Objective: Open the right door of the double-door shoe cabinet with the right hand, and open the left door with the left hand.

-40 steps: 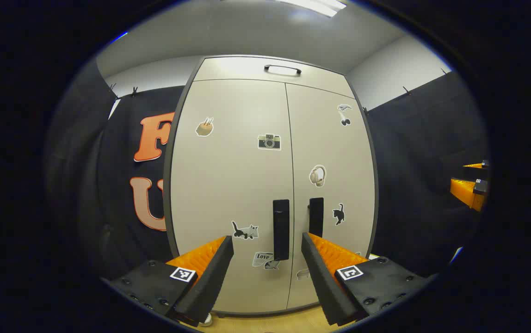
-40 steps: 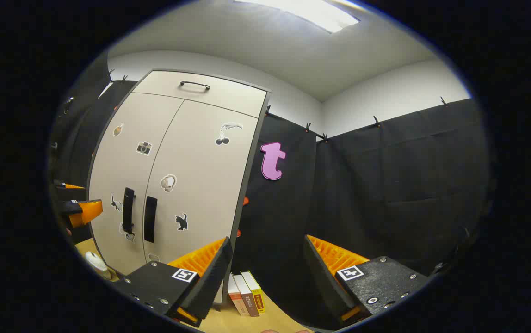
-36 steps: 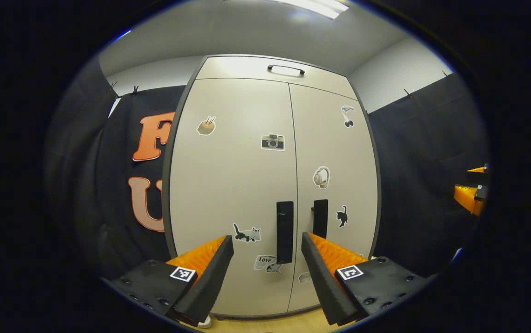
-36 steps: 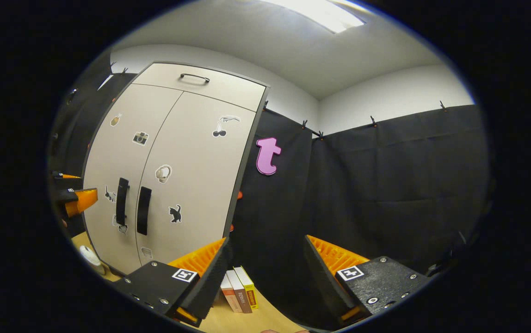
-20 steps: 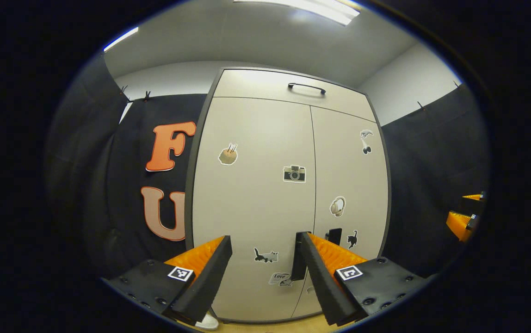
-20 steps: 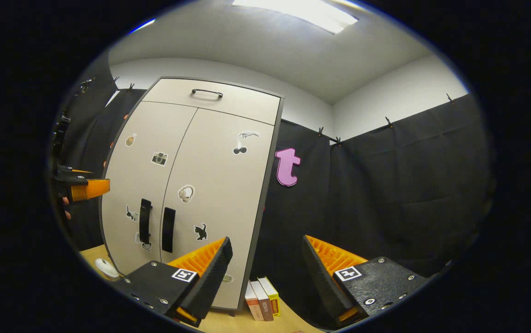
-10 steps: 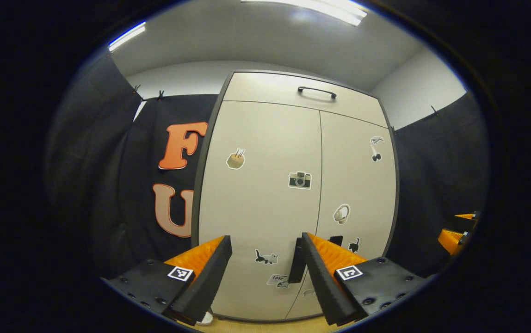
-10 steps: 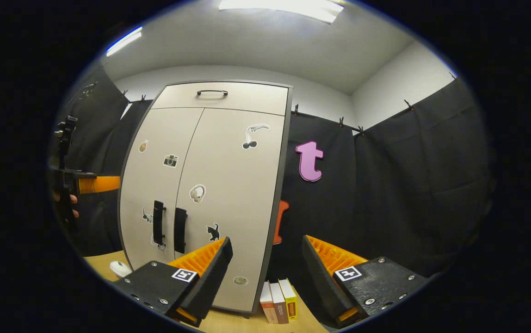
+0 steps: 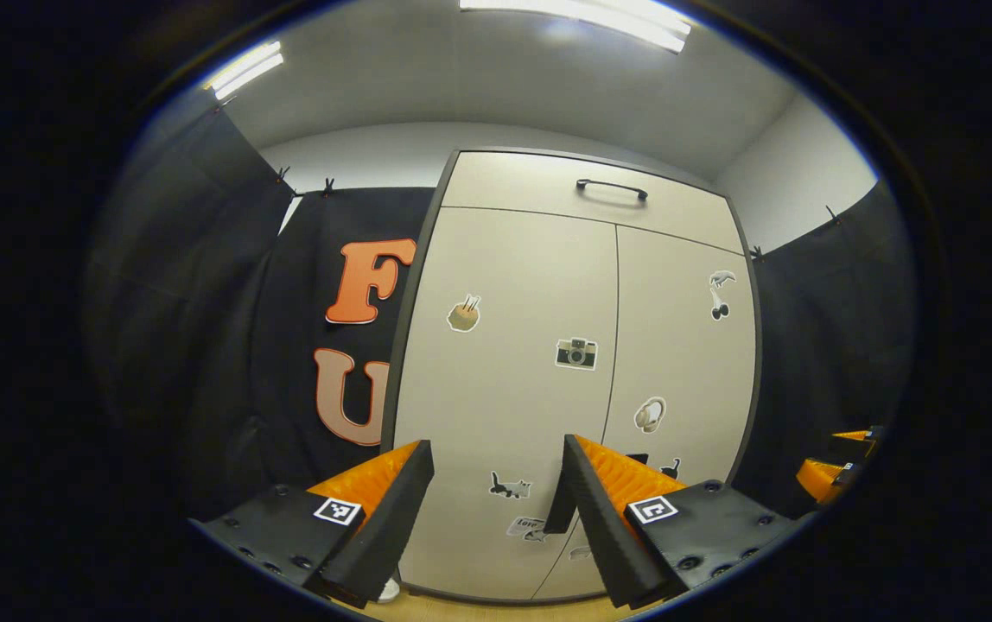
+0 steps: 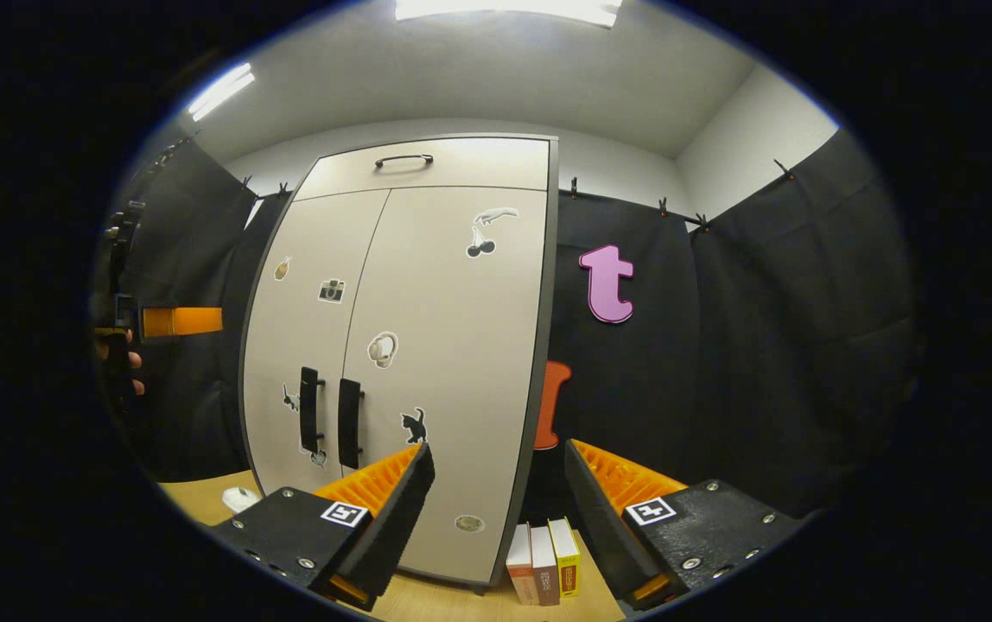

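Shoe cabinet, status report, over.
Left gripper open, right gripper open, both off the handles. Shoe cabinet doors shut. Books stand beside its base.

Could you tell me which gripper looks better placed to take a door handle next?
Probably the left gripper: the left door's handle sits just beside its open fingers. The right gripper points past the right door's handle.

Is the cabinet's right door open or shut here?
Shut: the right door sits flush with the left door, only a thin seam between them.
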Demonstrator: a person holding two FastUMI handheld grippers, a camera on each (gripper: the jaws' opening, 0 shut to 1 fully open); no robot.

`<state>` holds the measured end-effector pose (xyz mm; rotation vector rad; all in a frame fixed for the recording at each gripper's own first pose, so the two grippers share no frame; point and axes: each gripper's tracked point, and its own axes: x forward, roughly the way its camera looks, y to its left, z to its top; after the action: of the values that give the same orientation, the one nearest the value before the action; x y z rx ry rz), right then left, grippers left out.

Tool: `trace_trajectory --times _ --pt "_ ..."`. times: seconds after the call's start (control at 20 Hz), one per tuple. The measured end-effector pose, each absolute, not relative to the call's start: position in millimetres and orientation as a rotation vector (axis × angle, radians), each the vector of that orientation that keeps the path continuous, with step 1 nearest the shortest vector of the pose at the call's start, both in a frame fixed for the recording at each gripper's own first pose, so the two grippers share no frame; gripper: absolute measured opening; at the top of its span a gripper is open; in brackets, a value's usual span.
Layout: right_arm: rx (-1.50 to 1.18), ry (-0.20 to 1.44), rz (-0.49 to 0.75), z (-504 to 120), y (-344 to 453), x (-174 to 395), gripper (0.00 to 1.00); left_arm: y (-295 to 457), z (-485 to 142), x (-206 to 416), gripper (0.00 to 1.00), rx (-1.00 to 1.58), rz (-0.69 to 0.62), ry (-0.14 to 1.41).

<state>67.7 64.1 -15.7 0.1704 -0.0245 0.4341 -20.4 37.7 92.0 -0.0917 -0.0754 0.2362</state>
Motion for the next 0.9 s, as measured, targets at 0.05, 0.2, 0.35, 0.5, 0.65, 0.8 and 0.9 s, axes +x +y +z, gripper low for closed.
trace_trajectory --times 0.05,0.2,0.35,0.5,0.65,0.8,0.9 --pt "0.174 -0.029 0.434 -13 71 69 0.93 42 92 -19 0.96 -0.084 0.237 -0.072" --pt "0.182 -0.034 0.441 -6 99 74 0.93 57 91 -16 0.96 -0.056 0.233 -0.071" --pt "0.199 -0.027 0.468 0 137 78 0.93 78 86 -19 0.96 -0.035 0.239 -0.068" --pt "0.212 -0.01 0.498 4 177 83 0.91 97 83 -22 0.95 -0.053 0.223 -0.06" --pt "0.214 0.012 0.505 4 207 93 0.87 124 81 -32 0.96 -0.059 0.248 -0.063" --pt "0.232 0.042 0.543 -1 238 100 0.83 147 80 -42 0.96 -0.075 0.272 -0.067" --pt "0.215 0.059 0.555 -10 256 107 0.83 162 79 -51 0.96 -0.087 0.291 -0.071"
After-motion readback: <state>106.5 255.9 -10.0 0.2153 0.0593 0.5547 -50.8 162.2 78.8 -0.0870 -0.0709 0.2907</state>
